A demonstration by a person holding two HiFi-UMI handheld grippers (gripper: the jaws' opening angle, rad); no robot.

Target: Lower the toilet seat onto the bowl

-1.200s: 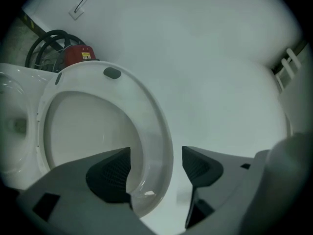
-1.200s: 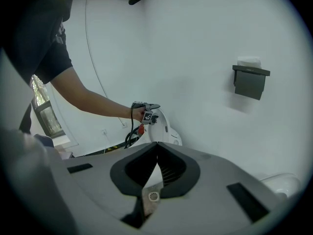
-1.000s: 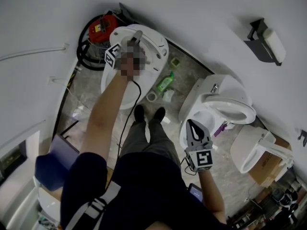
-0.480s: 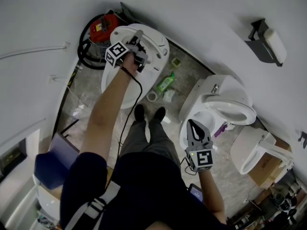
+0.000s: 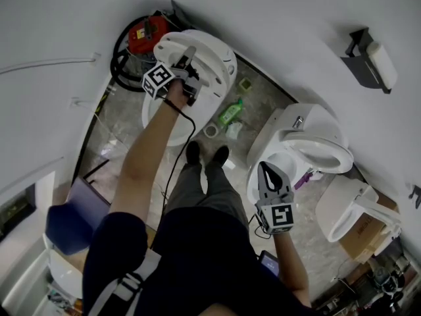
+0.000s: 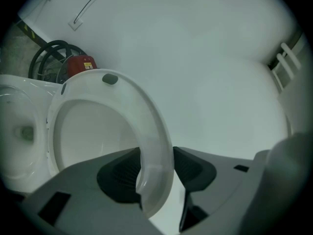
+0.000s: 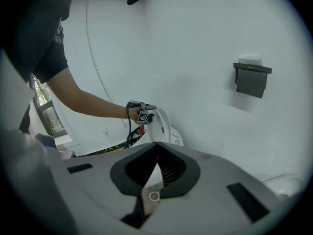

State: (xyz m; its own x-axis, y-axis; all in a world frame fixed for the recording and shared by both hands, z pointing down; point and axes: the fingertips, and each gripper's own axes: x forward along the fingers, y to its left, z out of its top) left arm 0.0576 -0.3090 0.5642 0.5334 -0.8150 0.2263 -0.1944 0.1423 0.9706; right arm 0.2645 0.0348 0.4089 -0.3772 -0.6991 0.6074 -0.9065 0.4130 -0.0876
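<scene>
Left gripper: jaws just closed, pinching the rim of the raised toilet seat, far left. Right gripper: jaws pressed together, empty, near right.

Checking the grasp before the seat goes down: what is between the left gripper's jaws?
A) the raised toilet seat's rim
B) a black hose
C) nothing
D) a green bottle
A: the left gripper has just been closing its jaws, and its pads now press both sides of the white toilet seat rim.
</scene>
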